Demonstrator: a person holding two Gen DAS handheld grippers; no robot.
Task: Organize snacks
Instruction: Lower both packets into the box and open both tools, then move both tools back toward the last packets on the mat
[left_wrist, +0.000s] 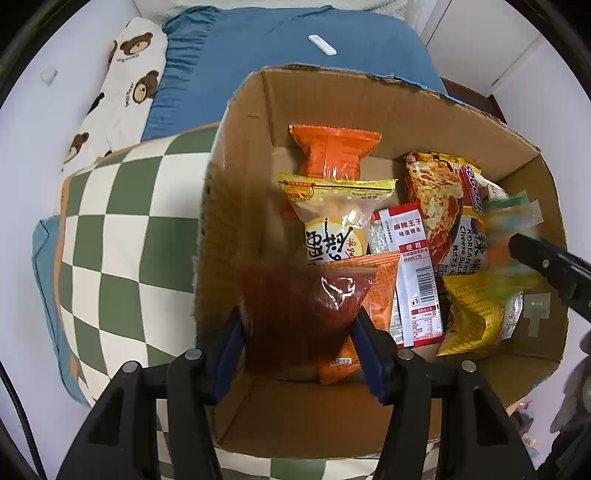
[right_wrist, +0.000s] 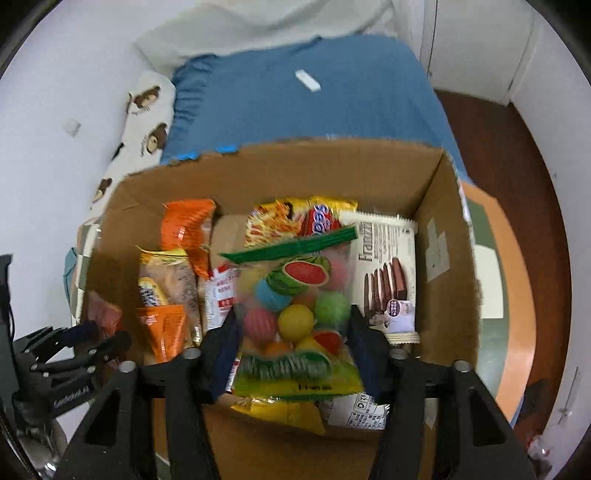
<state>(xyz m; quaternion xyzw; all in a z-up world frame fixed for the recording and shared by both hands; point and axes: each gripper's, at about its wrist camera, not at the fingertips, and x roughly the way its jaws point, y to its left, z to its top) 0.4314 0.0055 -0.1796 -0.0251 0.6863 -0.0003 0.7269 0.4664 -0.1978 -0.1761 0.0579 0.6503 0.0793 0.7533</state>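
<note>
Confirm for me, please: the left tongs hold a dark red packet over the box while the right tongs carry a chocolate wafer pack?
Not quite: the right tongs carry a fruit candy bag, as the right wrist view shows. The left tongs do hold the dark red packet over the box.

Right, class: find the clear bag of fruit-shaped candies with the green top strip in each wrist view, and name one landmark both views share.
Left wrist view: the candy bag is a colourful blur at the right edge, over the cardboard box, by the right gripper's finger.
Right wrist view: the bag is centre frame, between the right gripper fingers.
Shared landmark: the Korean cheese noodle packet.
</note>
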